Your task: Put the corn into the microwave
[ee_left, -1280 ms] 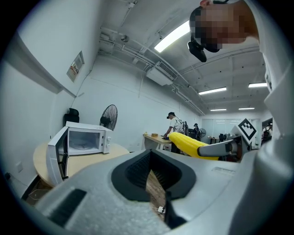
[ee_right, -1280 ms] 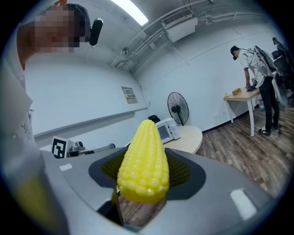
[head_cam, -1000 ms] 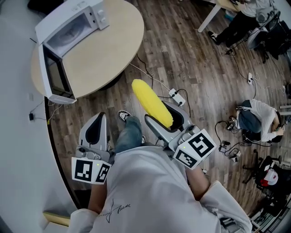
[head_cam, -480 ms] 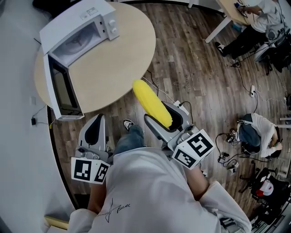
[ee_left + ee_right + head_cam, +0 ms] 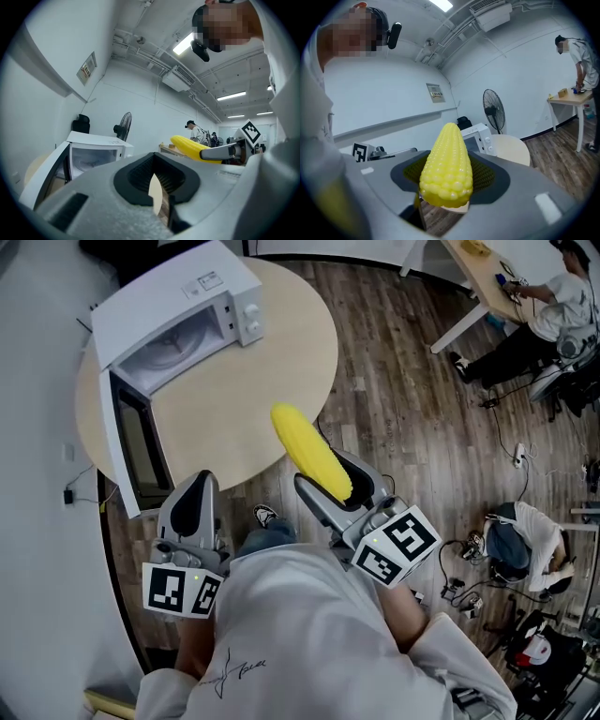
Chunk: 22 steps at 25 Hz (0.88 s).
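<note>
Jaws of my right gripper [image 5: 339, 486] clamp yellow plastic corn cob [image 5: 309, 448] by base, tip forward for open white microwave [image 5: 178, 315], upper left; my left gripper [image 5: 190, 507] closed, empty.

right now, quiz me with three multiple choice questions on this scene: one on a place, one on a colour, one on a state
1. Where is the microwave?
A on the floor
B on the round table
C on a chair

2. What colour is the corn?
A white
B green
C yellow

3. How is the microwave's door?
A open
B shut
C taken off

Answers:
1 B, its body rests on the tabletop.
2 C, the kernels are bright yellow in every view.
3 A, the door swings out and the cavity shows.
</note>
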Available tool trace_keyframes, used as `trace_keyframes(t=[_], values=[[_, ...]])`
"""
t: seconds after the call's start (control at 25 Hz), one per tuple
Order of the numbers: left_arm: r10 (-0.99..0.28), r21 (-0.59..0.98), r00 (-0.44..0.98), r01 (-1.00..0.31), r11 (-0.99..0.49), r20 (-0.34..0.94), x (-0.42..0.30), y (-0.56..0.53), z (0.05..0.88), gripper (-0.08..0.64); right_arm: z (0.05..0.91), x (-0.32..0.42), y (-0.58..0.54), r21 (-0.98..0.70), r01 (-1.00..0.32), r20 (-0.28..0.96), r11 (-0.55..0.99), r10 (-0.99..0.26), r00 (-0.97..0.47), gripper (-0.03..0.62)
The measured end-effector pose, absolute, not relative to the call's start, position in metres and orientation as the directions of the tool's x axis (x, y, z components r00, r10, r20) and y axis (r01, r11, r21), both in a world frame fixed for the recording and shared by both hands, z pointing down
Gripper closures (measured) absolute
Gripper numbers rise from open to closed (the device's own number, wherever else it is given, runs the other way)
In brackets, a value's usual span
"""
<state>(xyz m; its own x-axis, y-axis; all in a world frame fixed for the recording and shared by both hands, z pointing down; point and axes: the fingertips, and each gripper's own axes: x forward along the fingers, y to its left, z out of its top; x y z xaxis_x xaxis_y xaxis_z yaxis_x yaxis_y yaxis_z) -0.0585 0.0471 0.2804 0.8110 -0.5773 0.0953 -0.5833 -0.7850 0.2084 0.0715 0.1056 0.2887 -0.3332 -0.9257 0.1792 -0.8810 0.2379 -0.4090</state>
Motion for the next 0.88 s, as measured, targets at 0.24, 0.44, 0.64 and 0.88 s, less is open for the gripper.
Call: trace_keyframes(t=[0.24, 0.44, 0.64, 0.88], values=[[-0.610, 0.218, 0.787, -0.614, -0.759, 0.093, -0.064, 0.016, 0.282, 0.560, 0.285, 0.074, 0.070, -0.346, -0.904, 0.184, 0.249, -0.927, -0.326, 0.328], [-0.621, 0.223, 0.777, -0.627, -0.747, 0.102, -0.068, -0.003, 0.286, 0.560, 0.280, 0.071, 0.049, -0.345, -0.896, 0.162, 0.280, -0.922, -0.350, 0.328], [-0.641, 0.214, 0.760, -0.647, -0.732, 0.107, -0.076, -0.002, 0.288, 0.560, 0.282, 0.062, 0.041, -0.365, -0.877, 0.148, 0.313, -0.910, -0.387, 0.330], [-0.682, 0.210, 0.723, -0.688, -0.695, 0.111, -0.090, -0.001, 0.289, 0.561, 0.281, 0.050, 0.033, -0.368, -0.857, 0.136, 0.361, -0.891, -0.433, 0.330]])
